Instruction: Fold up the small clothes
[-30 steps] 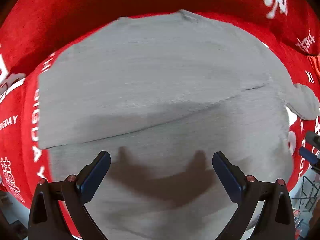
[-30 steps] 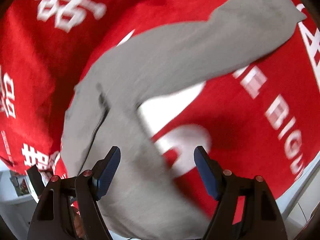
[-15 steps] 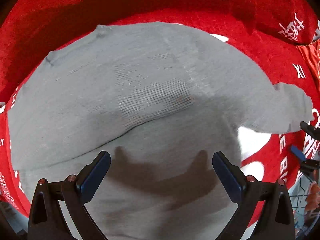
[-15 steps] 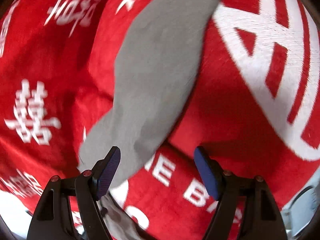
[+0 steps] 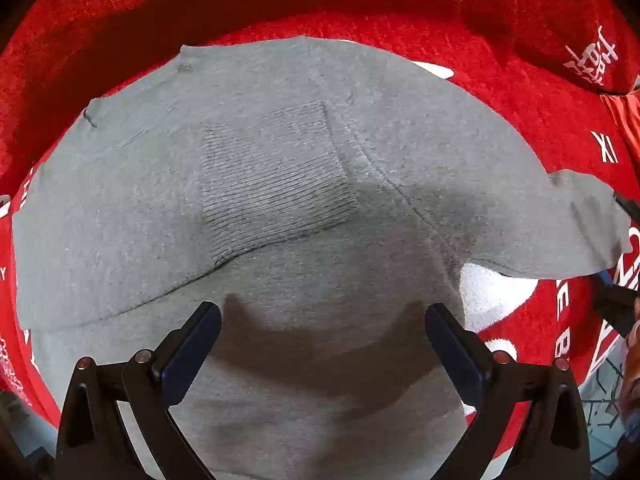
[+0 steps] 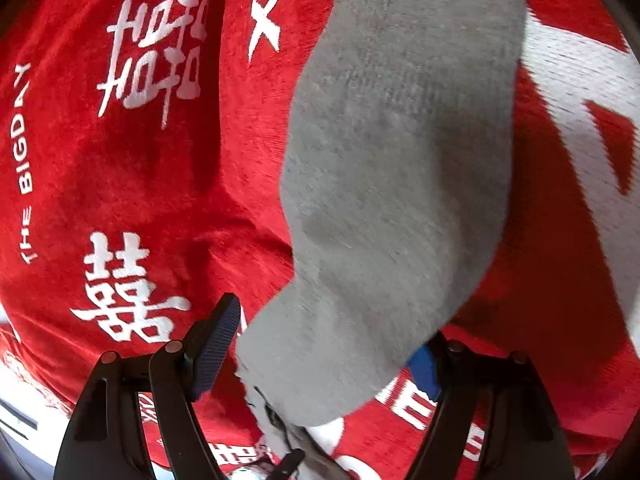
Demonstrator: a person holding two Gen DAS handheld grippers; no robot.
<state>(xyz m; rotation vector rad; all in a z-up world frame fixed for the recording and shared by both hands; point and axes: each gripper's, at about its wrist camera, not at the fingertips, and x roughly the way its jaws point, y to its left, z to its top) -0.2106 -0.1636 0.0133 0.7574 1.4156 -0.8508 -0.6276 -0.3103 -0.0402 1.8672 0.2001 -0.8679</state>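
Note:
A small grey knit garment [image 5: 280, 208] lies spread on a red cloth [image 5: 520, 92] with white lettering. One side is folded over, leaving a diagonal crease. Its right sleeve [image 5: 560, 232] sticks out to the right. My left gripper [image 5: 320, 340] hovers open and empty over the garment's near part. In the right wrist view the sleeve [image 6: 400, 180] runs from the top down between the fingers of my right gripper [image 6: 332, 344]. That gripper is open, with the sleeve lying over its right fingertip [image 6: 424, 368].
The red cloth [image 6: 140, 200] covers the whole surface, with white characters and the words "THE BIGDAY". The cloth's edge and a pale floor with a wire rack [image 5: 604, 404] show at the lower right of the left wrist view.
My right gripper has swung along the sleeve, which now runs lengthwise between its fingers. My left gripper has shifted right across the garment, bringing the sleeve and ribbed patch into view.

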